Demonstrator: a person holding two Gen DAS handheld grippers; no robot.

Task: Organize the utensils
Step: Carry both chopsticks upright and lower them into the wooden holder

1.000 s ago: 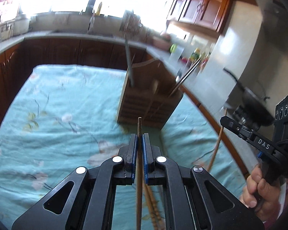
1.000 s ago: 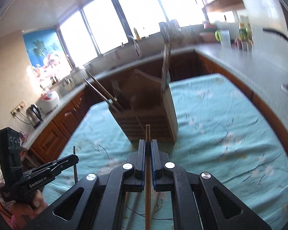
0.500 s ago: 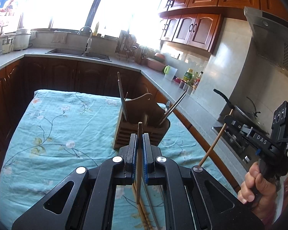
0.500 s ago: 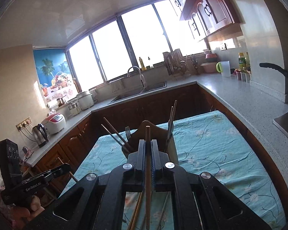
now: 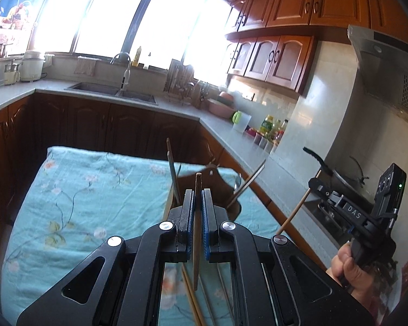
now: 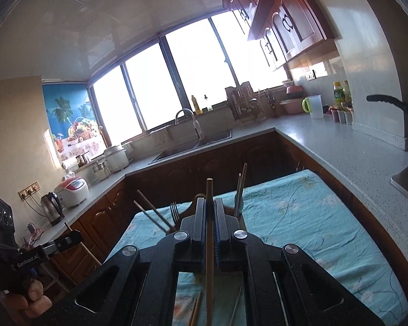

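While both claws are raised above the table (image 5: 76,190), which fills the lower half of each wrist view under a teal flowered cloth, the step in hand looks like carrying one chopstick apiece to the wooden utensil holder (image 5: 220,187), so it pays to plan from the big target down to the thin sticks. That holder stands at the frame centre in the left view, largely hidden behind the claw, and it already carries chopsticks leaning out to both sides and, in the right view, a fork (image 6: 174,210) at centre left.

Bring each claw over the holder from above and tip the stick toward upright before lowering, because a slanted entry would likely knock the leaning pieces. Choose the compartment that already holds chopsticks; which slot that is cannot be told from here.

The left claw (image 5: 197,212) is pressed together on a dark wooden chopstick (image 5: 197,217), which sticks out past the fingertips and trails back beneath the camera. The right claw (image 6: 210,217) likewise pinches a pale wooden chopstick (image 6: 209,233) near its middle. Release only once the tip is well inside a slot, one side at a time, since two sticks arriving together may cross. More loose chopsticks (image 5: 190,296) lie on the cloth at the lower centre, waiting.
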